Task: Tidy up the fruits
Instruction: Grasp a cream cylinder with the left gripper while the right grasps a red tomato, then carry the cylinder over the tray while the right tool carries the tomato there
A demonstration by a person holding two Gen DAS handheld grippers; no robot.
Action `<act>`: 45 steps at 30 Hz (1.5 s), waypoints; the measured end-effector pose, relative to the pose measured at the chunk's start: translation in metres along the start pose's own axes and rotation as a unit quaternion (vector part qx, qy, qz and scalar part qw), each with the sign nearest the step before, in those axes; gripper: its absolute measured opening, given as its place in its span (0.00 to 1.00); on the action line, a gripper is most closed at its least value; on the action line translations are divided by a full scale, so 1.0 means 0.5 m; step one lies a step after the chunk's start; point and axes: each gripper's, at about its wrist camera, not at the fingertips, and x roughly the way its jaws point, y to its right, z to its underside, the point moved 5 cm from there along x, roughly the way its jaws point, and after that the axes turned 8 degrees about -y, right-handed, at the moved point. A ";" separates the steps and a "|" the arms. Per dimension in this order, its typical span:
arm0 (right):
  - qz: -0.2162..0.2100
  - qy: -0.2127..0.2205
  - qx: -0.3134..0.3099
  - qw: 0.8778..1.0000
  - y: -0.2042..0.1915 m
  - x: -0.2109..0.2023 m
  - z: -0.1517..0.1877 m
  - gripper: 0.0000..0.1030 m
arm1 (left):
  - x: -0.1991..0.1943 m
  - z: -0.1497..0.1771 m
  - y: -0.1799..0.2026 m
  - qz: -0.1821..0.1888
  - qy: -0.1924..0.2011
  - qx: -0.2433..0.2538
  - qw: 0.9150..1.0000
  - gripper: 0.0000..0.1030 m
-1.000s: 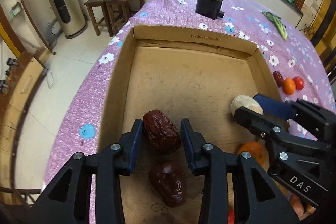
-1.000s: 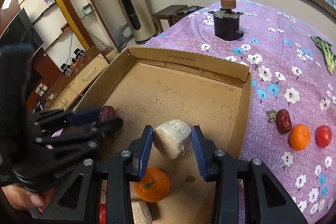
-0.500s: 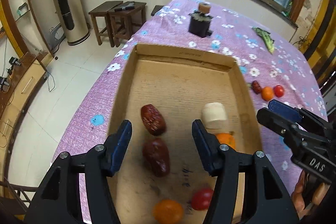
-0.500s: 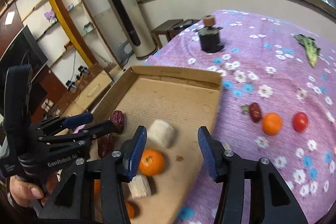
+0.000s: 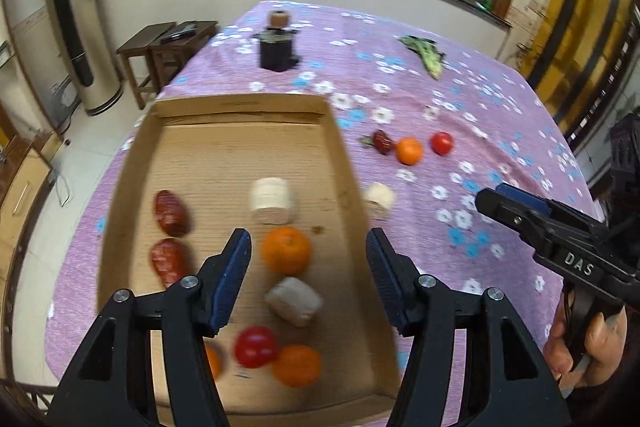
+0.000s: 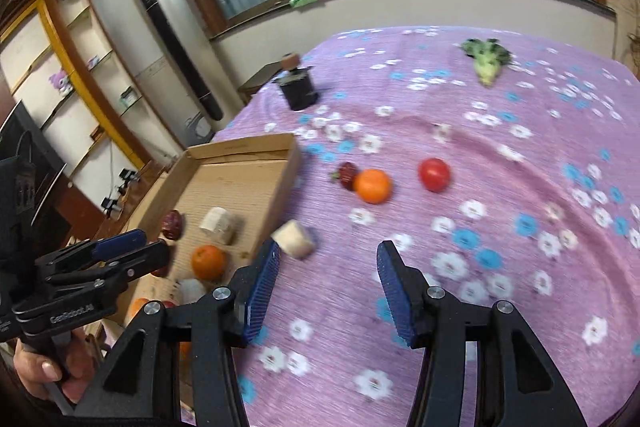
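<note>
The left gripper (image 5: 308,277) hangs above the near half of the cardboard box (image 5: 344,163), its blue-padded fingers (image 5: 232,277) spread wide with nothing between them. The right gripper (image 6: 326,291) hovers just outside the box's right wall, over the cloth, jaws likewise parted and bare. A hand (image 5: 588,351) grips the right gripper's handle.

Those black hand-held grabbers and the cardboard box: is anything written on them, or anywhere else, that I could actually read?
"DAS": white letters on the black body of the right gripper, seen from the left one.
"GenRobot.AI": white letters on the body of the left gripper, seen from the right one; the last characters are blurred, so that ending is my best reading.
Print on the far wall of the cardboard box: too blurred to read.
Nothing else is readable.
</note>
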 end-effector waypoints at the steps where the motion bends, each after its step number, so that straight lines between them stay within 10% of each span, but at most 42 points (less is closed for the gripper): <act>1: 0.002 0.001 0.003 1.000 0.010 -0.005 0.004 0.51 | 0.002 0.001 0.014 0.002 -0.001 0.006 1.000 0.57; 15: 0.020 0.009 0.038 0.999 0.099 -0.037 0.030 0.51 | 0.066 0.036 0.188 0.081 -0.047 0.068 0.993 0.57; 40: 0.073 -0.016 0.002 0.997 0.152 0.138 -0.107 0.50 | 0.209 -0.060 0.113 -0.002 -0.075 0.039 0.996 0.56; 45: 0.094 -0.029 -0.013 0.995 0.153 0.183 -0.125 0.31 | 0.216 -0.067 0.124 -0.003 -0.069 0.050 0.996 0.31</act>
